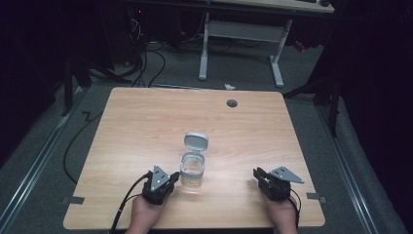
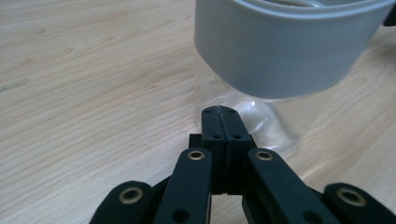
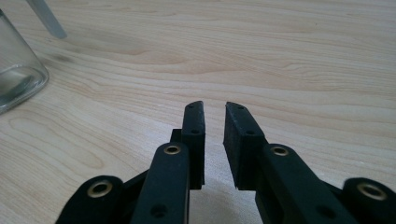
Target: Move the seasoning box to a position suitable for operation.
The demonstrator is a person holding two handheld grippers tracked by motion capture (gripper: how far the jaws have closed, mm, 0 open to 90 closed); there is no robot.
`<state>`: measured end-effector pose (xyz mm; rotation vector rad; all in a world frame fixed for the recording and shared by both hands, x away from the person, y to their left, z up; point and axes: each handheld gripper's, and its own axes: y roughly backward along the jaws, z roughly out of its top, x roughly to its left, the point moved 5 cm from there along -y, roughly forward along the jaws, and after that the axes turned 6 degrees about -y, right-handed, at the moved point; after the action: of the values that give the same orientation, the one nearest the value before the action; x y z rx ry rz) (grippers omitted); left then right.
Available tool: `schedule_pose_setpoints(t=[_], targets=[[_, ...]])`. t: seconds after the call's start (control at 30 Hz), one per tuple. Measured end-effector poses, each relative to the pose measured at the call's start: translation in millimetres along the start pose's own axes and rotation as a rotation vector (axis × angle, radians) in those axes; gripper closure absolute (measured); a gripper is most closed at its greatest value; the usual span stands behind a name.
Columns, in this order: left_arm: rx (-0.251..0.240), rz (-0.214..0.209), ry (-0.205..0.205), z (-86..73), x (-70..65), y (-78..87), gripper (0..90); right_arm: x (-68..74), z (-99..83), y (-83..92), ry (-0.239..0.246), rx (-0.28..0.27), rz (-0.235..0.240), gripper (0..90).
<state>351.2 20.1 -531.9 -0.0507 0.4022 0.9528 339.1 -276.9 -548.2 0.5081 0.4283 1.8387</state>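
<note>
Two grippers rest near the table's front edge: our left gripper, clenched empty, touches the lid-open clear jar, our right gripper, slightly parted, waits apart, so nothing seems grasped yet.

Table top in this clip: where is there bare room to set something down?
Most of the table is bare: everything behind the open-lidded jar up to the cable hole, plus both side edges. Crowded only at the near edge, where the left tool sits against the jar; the right tool stands apart.
</note>
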Motion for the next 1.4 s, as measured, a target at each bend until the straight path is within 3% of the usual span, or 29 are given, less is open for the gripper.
schedule_pose_setpoints(t=[0.27, 0.43, 0.57, 0.63, 0.73, 0.8, 1.07, 1.4], targets=[[-0.003, -0.047, 0.011, -1.4, -12.6, 3.9, 90.0, 0.9, -0.9, -2.0, 0.004, 0.006, 0.002, 77.3], [-0.009, -0.053, 0.017, -1.5, -11.6, 12.3, 87.5, 6.5, -0.5, -4.4, 0.024, 0.015, 0.007, 76.0], [0.007, -0.062, 0.015, -7.0, -10.9, 18.4, 83.9, 16.5, 2.1, -7.3, 0.049, 0.013, 0.021, 75.9], [0.020, -0.077, 0.020, -8.9, -15.4, 22.2, 89.6, 27.2, 5.4, -10.3, 0.074, 0.018, 0.050, 78.6], [0.020, -0.094, 0.019, -9.9, -20.2, 23.9, 90.0, 35.7, 8.1, -13.5, 0.089, 0.026, 0.055, 78.7], [0.020, -0.107, 0.007, -12.2, -25.0, 24.0, 90.0, 47.6, 12.6, -19.0, 0.091, 0.033, 0.067, 84.6], [0.015, -0.134, 0.026, -14.1, -31.0, 13.0, 90.0, 65.0, 28.1, -33.8, 0.072, 0.026, 0.109, 90.0], [0.029, -0.141, -0.004, -21.3, -37.1, 6.0, 90.0, 89.2, 57.0, -52.7, 0.136, -0.004, 0.141, 90.0]])
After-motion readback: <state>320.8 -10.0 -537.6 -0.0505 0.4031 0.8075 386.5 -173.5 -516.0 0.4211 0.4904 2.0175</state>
